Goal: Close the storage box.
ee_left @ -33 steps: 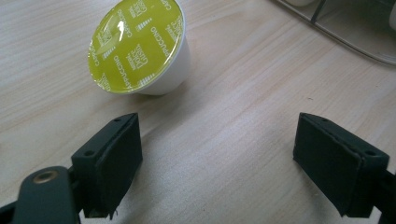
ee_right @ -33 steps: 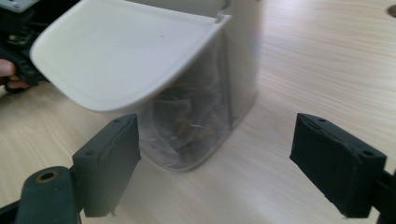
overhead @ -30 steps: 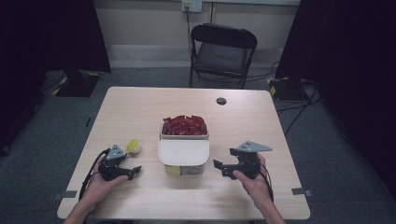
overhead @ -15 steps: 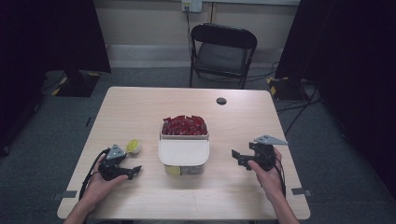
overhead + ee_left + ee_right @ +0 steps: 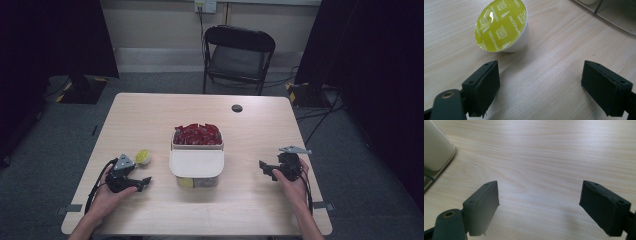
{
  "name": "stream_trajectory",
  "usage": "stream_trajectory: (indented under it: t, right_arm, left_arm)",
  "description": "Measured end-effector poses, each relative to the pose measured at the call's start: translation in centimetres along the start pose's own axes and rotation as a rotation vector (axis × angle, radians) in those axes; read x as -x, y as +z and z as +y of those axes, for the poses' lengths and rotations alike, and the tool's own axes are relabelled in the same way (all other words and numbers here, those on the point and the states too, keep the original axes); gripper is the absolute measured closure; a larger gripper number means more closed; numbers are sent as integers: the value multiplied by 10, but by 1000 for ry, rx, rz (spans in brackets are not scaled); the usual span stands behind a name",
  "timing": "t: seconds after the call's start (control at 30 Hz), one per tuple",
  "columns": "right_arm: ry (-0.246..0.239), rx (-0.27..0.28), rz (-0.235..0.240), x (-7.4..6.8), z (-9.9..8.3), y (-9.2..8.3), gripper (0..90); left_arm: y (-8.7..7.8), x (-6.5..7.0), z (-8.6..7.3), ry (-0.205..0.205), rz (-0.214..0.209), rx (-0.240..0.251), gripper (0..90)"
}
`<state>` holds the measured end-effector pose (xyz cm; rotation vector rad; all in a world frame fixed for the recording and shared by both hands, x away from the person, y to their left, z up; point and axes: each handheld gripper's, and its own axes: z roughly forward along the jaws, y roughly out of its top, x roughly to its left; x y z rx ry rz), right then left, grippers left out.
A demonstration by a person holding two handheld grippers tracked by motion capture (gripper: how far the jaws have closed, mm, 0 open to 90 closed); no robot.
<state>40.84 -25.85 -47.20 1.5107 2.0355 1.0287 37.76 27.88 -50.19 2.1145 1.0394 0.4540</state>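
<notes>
We see the right gripper [image 5: 266,170] has moved away from the white-lidded clear container [image 5: 196,165], jaws apart; the left gripper [image 5: 142,183] stays wide open near the yellow-green foil-topped capsule [image 5: 502,25].

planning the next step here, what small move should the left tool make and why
Probably ease the left tool forward and left to straddle the yellow-lidded capsule: its jaws stand open and empty, and the capsule lies tilted on the table just ahead, off toward the left jaw.

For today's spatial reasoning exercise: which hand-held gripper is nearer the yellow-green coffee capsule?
Left. The left hand-held gripper sits just below the coffee capsule, jaws open; the right hand-held gripper is across the container.
</notes>
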Motion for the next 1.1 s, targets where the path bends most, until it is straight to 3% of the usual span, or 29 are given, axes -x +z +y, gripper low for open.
stream_trajectory:
  t: [0.27,0.37,0.5,0.63,0.77,1.1]
  right_arm:
    - [-3,-68,-44,6,-10,10,151]
    - [7,-71,-58,6,-12,12,151]
    - [-29,-88,-86,3,-15,15,147]
    - [-50,-74,-123,1,-18,18,133]
    - [-50,-34,-121,0,-21,19,121]
    - [-46,-36,-128,-1,-22,19,120]
  left_arm:
    - [0,0,0,0,0,0,147]
    - [0,0,0,0,0,0,147]
    - [0,0,0,2,3,0,147]
    - [0,0,0,3,3,-1,147]
    - [0,0,0,4,3,0,147]
    - [0,0,0,2,0,0,147]
